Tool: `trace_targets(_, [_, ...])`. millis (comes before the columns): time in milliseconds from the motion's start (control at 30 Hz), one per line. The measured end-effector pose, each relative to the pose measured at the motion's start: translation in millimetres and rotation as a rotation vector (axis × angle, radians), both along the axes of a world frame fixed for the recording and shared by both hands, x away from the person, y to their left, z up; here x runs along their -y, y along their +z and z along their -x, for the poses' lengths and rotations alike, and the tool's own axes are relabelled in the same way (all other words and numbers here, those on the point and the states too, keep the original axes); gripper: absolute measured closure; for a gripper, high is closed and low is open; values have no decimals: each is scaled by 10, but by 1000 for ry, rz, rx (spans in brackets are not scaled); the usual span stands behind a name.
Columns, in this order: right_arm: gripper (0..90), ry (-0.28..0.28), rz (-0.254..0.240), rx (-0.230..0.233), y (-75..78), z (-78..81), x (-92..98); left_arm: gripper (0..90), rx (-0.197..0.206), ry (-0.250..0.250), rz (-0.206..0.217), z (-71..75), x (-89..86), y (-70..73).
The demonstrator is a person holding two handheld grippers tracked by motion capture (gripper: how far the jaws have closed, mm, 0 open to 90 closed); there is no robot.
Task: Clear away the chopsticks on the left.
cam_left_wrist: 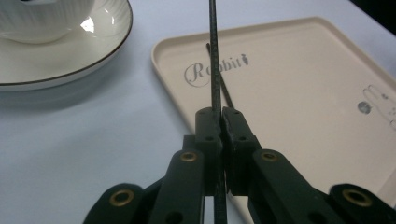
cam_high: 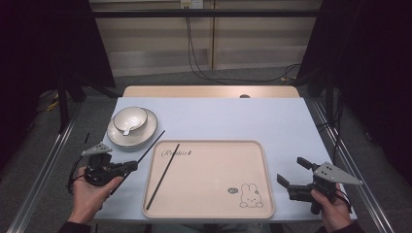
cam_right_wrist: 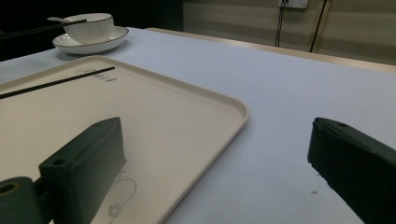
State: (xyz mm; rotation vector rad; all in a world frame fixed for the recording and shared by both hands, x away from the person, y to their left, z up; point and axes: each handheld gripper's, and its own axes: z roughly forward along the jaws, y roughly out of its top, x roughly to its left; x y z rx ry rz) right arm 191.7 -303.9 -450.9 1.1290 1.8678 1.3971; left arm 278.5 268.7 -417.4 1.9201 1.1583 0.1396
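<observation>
My left gripper [cam_high: 132,166] is shut on a thin black chopstick [cam_high: 145,154], held near the table's front left, just left of the beige tray [cam_high: 252,150]. In the left gripper view the chopstick [cam_left_wrist: 214,60] runs straight up from between the pressed jaws of the left gripper [cam_left_wrist: 221,117]. A second black chopstick [cam_high: 164,174] lies slanted inside the tray's left part, and it shows again as the chopstick [cam_right_wrist: 56,82] in the right gripper view. My right gripper [cam_high: 293,172] hovers open off the tray's right edge, nothing between its fingers.
A white bowl [cam_high: 129,119] holding a spoon sits on a gold-rimmed saucer [cam_high: 148,133] at the back left of the pale blue table [cam_high: 233,116]. The tray carries a rabbit drawing [cam_high: 250,195] near its front right corner.
</observation>
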Motion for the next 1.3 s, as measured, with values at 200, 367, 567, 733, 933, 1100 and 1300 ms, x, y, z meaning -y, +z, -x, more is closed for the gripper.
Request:
trace_targets(200, [35, -2, 5, 5, -3, -6, -5, 862, -25, 22, -8, 74, 209, 5])
trace_targets(367, [35, 1, 2, 2, -4, -6, -3, 862, -34, 38, -4, 121, 367, -5])
trace_targets(567, [35, 2, 3, 0, -6, -7, -9, 862, -63, 93, 0, 149, 515, -81])
trace_targets(733, [35, 8, 7, -2, -5, -9, -13, 863, -100, 116, -7, 151, 627, -159])
trace_targets(933, [35, 10, 6, -4, -7, -11, -13, 862, -141, 152, -28, 153, 714, -243])
trace_targets(1100, [35, 16, 9, -2, -11, -17, -24, 862, -156, 154, -68, 159, 812, -305])
trace_targets(1300, [35, 21, 10, 1, -9, -12, -20, 863, -169, 168, -86, 129, 905, -341])
